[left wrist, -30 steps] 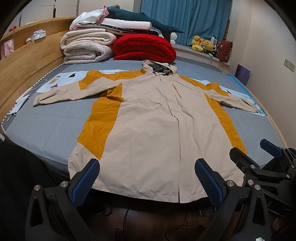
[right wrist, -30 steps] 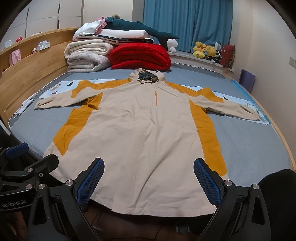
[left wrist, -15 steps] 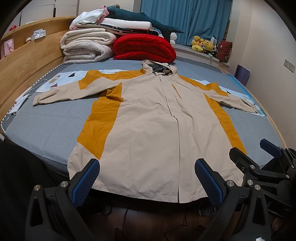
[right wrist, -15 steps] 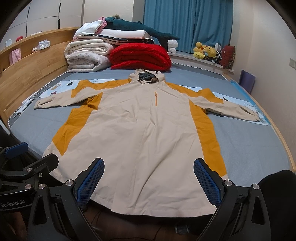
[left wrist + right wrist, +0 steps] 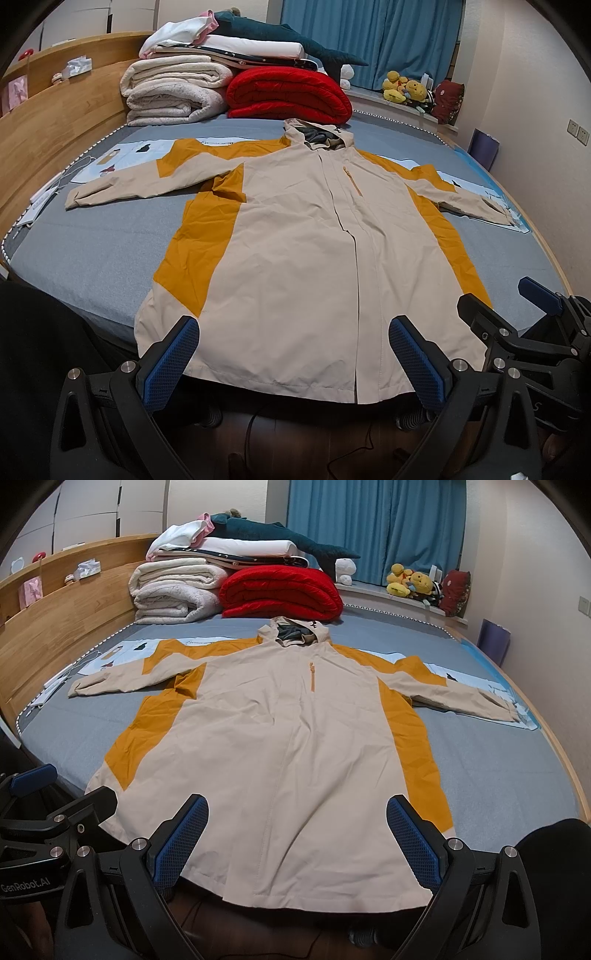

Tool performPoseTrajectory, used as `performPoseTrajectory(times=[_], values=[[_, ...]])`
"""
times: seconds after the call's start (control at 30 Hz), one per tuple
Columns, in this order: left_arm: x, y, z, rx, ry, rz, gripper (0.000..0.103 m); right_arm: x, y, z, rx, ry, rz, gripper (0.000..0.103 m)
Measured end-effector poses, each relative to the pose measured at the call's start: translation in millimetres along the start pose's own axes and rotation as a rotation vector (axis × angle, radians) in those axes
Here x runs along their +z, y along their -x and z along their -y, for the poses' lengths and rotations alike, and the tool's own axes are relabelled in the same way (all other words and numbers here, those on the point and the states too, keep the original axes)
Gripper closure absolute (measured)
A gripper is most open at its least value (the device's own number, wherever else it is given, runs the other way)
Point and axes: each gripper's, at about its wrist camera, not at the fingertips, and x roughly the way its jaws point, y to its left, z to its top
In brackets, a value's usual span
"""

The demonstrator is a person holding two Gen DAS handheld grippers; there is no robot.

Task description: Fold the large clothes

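A large beige and mustard hooded jacket [image 5: 306, 251] lies flat, front up, on the grey bed [image 5: 92, 251], sleeves spread to both sides, hood at the far end. It also shows in the right wrist view [image 5: 288, 738]. Its hem hangs over the bed's near edge. My left gripper [image 5: 293, 358] is open and empty, held just in front of the hem. My right gripper [image 5: 297, 834] is open and empty, beside the left one, also in front of the hem. The right gripper's body shows at the right of the left wrist view [image 5: 524, 332].
Folded white blankets [image 5: 173, 92] and a red quilt [image 5: 288, 96] are stacked at the bed's far end. A wooden headboard [image 5: 48, 125] runs along the left. Plush toys [image 5: 402, 88] sit on the window ledge. Printed sheets [image 5: 110, 162] lie under the sleeves. Dark floor lies below.
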Motion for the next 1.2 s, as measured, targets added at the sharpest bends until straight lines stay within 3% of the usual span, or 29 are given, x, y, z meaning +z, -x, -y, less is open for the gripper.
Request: performPoseTrajectory(times=[0.83, 1.1, 1.2], values=[[0, 2, 4, -0.025, 0.009, 0.012, 0.002, 7, 0, 7, 0.04, -0.028, -0.01, 0.01], [15, 6, 9, -0.022, -0.032, 0.067, 0.002, 14, -10, 14, 0.066, -0.061, -0.062, 0.01], [25, 4, 10, -0.025, -0.054, 0.084, 0.002, 19, -16, 17, 0.072, -0.068, -0.079, 0.016]])
